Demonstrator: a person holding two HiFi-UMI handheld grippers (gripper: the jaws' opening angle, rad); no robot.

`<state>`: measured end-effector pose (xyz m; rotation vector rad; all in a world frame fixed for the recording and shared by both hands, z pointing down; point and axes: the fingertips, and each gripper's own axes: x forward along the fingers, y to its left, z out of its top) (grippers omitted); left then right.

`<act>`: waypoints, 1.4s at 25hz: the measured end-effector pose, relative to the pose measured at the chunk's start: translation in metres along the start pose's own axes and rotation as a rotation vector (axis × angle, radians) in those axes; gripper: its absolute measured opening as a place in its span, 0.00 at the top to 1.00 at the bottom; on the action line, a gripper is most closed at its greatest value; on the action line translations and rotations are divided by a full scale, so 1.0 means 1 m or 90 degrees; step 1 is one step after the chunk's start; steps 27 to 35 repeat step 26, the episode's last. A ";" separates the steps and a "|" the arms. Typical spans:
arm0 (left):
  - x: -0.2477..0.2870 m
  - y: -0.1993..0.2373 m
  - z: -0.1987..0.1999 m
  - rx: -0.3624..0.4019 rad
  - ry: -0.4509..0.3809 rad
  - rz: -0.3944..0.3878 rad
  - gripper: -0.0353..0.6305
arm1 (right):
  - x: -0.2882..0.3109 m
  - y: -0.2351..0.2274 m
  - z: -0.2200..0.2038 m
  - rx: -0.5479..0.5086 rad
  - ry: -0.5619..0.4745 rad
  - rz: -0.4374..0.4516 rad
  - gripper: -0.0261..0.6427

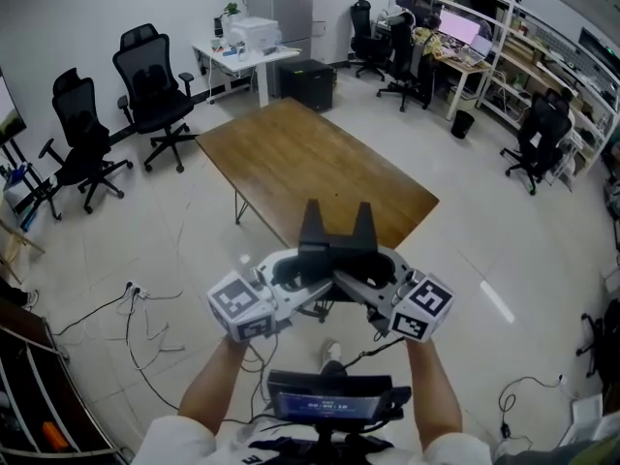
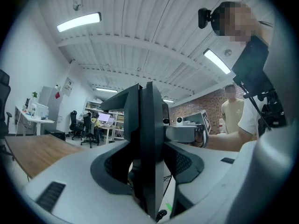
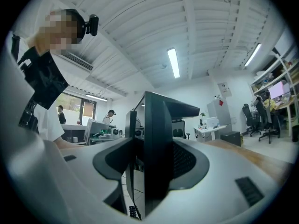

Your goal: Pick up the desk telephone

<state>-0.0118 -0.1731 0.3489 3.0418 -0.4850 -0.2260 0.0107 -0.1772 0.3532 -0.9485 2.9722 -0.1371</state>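
Observation:
The desk telephone [image 1: 336, 245] is a black, flat-bodied unit with two prongs sticking up. It hangs in the air just in front of my chest, clear of the wooden table [image 1: 310, 163]. My left gripper [image 1: 295, 277] clamps its left side and my right gripper [image 1: 380, 281] clamps its right side. In the left gripper view the telephone [image 2: 147, 134] stands edge-on between the jaws, pressed by both pads. The right gripper view shows the same dark panel [image 3: 156, 139] squeezed between its jaws, with a coiled cord [image 3: 133, 212] dangling below.
Behind the table stand black office chairs [image 1: 155, 95] and a white desk with a printer [image 1: 247, 46]. Loose cables [image 1: 145, 327] lie on the tiled floor at left. Work desks and shelves [image 1: 504, 56] line the right wall. People [image 2: 231, 111] stand in the background.

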 end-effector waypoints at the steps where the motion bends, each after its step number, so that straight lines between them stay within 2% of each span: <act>1: -0.001 -0.002 0.000 -0.001 0.000 -0.001 0.64 | -0.001 0.002 0.000 -0.002 0.002 -0.002 0.61; 15: -0.007 -0.008 0.006 0.010 -0.009 -0.005 0.64 | -0.001 0.011 0.002 -0.005 0.000 -0.002 0.61; 35: -0.003 -0.005 0.005 -0.003 -0.002 -0.002 0.64 | 0.000 0.006 0.001 -0.001 0.002 -0.004 0.61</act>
